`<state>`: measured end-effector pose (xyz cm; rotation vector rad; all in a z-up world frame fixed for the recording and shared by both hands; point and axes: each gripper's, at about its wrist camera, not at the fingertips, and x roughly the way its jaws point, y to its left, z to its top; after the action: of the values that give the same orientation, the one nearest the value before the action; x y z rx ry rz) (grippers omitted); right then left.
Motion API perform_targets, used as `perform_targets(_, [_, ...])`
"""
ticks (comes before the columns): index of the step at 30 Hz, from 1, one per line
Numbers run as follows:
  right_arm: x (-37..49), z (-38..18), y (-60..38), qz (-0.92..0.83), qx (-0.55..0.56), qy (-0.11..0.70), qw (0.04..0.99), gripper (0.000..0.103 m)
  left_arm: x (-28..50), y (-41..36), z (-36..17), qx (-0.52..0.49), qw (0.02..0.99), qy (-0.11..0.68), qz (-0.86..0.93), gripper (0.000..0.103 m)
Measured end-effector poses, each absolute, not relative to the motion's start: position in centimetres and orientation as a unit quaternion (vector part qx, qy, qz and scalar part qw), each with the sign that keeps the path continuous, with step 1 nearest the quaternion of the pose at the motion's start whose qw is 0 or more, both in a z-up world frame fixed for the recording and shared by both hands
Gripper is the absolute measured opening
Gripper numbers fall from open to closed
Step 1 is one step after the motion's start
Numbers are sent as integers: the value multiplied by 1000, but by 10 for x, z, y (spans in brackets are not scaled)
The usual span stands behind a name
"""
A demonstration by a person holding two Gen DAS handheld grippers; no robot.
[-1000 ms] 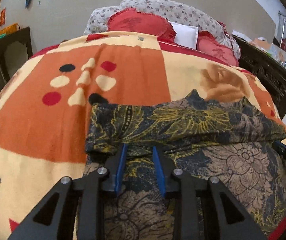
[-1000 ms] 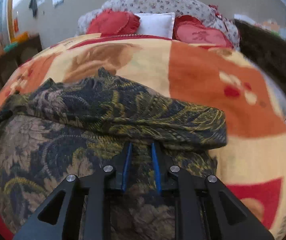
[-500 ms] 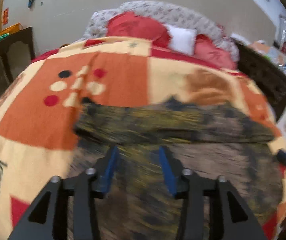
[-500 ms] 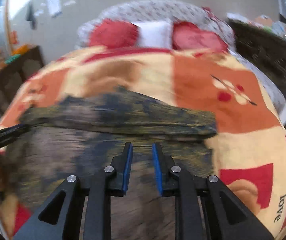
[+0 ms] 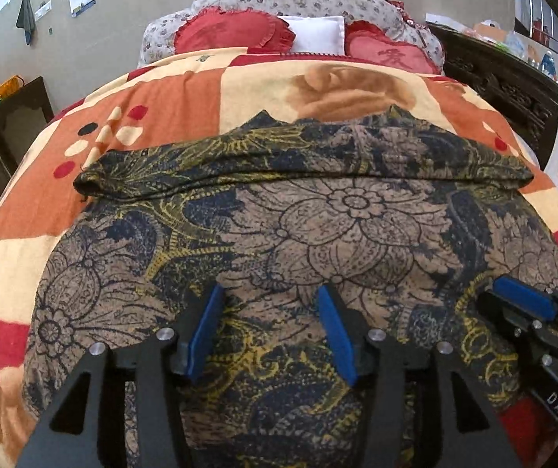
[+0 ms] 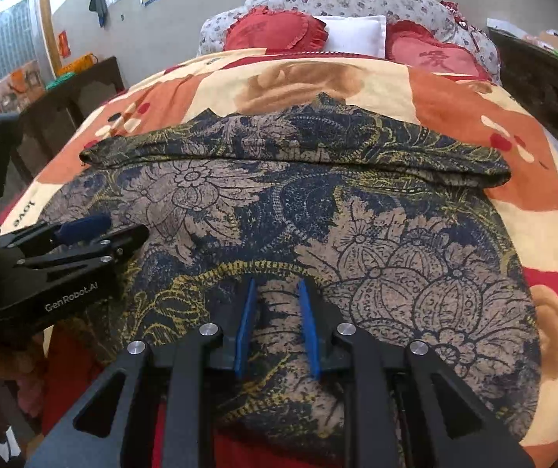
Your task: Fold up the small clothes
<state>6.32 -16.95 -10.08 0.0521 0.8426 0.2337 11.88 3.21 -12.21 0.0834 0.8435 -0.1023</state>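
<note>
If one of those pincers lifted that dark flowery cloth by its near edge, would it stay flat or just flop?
The flowery cloth would most likely flop: its far part is already folded over in a soft rolled band with small creases. It looks thin and probably light, following the blanket's curve. Pushed, it would likely bunch up. Both the left gripper and right gripper are open.

A bed (image 5: 25,210) carries everything, covered by an orange, cream and red patchwork blanket (image 5: 154,101). A dark floral garment (image 5: 317,241) lies spread flat on the blanket, its far edge folded back into a band. At the head rest two red heart cushions (image 5: 232,35) flanking a white pillow (image 5: 316,33).
</note>
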Motion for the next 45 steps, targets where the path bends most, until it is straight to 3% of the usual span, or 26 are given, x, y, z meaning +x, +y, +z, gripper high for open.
perform_targets(10, [68,-81,-179,106,64,412,903,24,118,36,-120,28,909,412,-58,54])
perform_targets(14, [83,-56,-205,73,83,383,917,24,126,53,-102,-19,897,433,-84,55])
perform_targets(18, [117,-59,-235,36,69,411,908,24,157,74,-76,-39,903,421,-73,55])
perform_targets(22, [153,-81,-242,47,43,460,886,24,217,77,-103,-32,853,515,-80,55])
perform_targets(24, [167,-93,-243,43,35,482,874,25,232,66,-102,7,849,521,-87,59])
perform_targets(27, [191,-83,-249,39,54,474,878,26,267,57,-91,39,848,521,-89,59])
perform_targets(31, [214,-41,-270,26,90,383,919,26,304,81,-59,29,884,466,-18,59])
perform_targets(36, [198,-19,-286,16,109,353,929,26,283,122,-31,-59,901,429,-35,59])
perform_targets(45, [180,-42,-218,37,39,377,925,26,206,136,-62,-82,889,444,-74,62])
